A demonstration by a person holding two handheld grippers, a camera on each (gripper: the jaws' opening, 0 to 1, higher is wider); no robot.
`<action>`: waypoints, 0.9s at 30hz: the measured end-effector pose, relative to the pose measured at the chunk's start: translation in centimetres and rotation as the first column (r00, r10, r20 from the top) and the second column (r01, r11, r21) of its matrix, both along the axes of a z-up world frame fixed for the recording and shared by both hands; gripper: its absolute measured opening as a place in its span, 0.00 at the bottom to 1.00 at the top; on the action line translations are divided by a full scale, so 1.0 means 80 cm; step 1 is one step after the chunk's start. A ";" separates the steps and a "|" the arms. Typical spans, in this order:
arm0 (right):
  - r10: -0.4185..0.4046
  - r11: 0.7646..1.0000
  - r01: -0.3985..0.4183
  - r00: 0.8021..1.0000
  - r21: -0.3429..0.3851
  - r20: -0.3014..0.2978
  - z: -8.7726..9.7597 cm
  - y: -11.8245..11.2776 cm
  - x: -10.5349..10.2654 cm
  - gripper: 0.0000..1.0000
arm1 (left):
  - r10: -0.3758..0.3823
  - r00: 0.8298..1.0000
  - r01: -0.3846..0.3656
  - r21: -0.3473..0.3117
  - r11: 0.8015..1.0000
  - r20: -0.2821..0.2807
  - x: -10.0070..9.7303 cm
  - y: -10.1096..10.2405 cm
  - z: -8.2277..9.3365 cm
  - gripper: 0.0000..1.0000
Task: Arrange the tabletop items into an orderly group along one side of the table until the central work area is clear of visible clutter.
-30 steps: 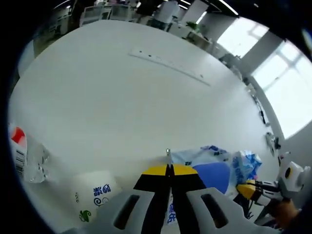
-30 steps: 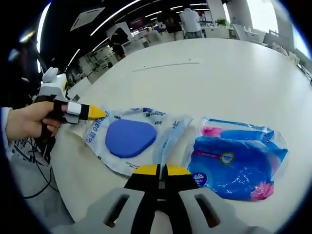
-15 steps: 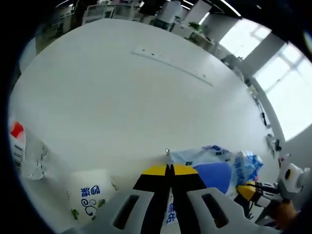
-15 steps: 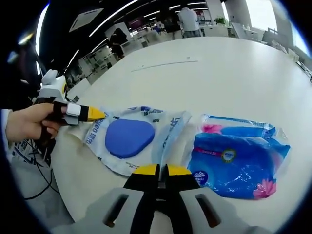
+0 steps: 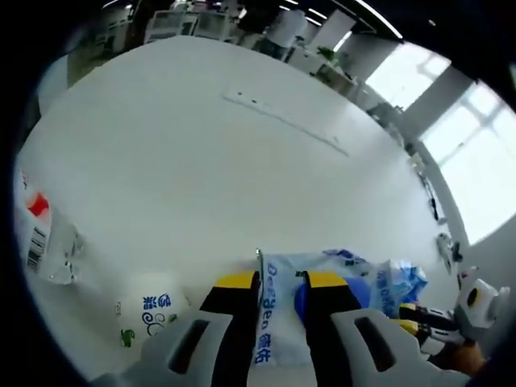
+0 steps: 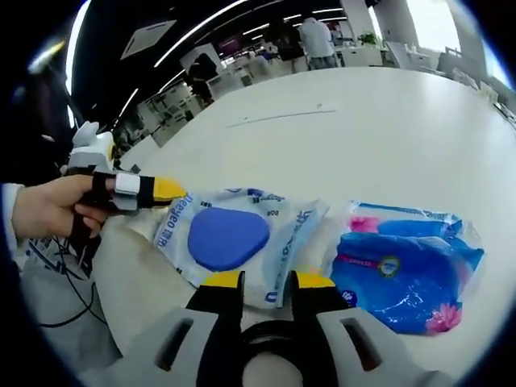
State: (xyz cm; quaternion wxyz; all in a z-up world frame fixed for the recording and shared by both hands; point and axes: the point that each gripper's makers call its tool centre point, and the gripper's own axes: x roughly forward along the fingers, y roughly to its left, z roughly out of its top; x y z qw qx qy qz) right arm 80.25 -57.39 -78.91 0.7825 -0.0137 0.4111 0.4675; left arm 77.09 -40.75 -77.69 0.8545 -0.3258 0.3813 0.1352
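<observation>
In the left gripper view, the left gripper (image 5: 279,282) at 6 o'clock has its jaws spread, and the edge of the clear pouch with a blue pad (image 5: 278,310) lies between them, with a white printed pack (image 5: 153,314) at 7 o'clock and a crinkled clear wrapper (image 5: 44,242) at 9 o'clock. In the right gripper view, the right gripper (image 6: 268,282) also stands parted over the pouch's near edge, the blue tissue pack (image 6: 403,270) lying just beside the pouch at 4 o'clock. The white table (image 6: 363,137) runs toward an office with desks at 12 o'clock.
</observation>
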 end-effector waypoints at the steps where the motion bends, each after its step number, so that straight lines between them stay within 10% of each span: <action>1: 0.003 1.000 -0.003 1.000 0.007 0.005 0.004 0.002 0.000 0.26 | 0.004 1.000 -0.004 -0.001 1.000 0.010 0.001 -0.001 0.005 0.25; 9: -0.025 1.000 0.025 0.999 0.013 0.027 0.019 0.001 0.004 0.41 | 0.003 0.998 -0.005 0.029 1.000 0.066 0.003 -0.003 0.038 0.55; 27: 0.032 0.998 -0.037 0.996 0.057 0.087 0.070 -0.005 -0.016 0.45 | -0.042 0.990 0.035 0.054 0.998 0.137 -0.055 0.004 0.094 0.78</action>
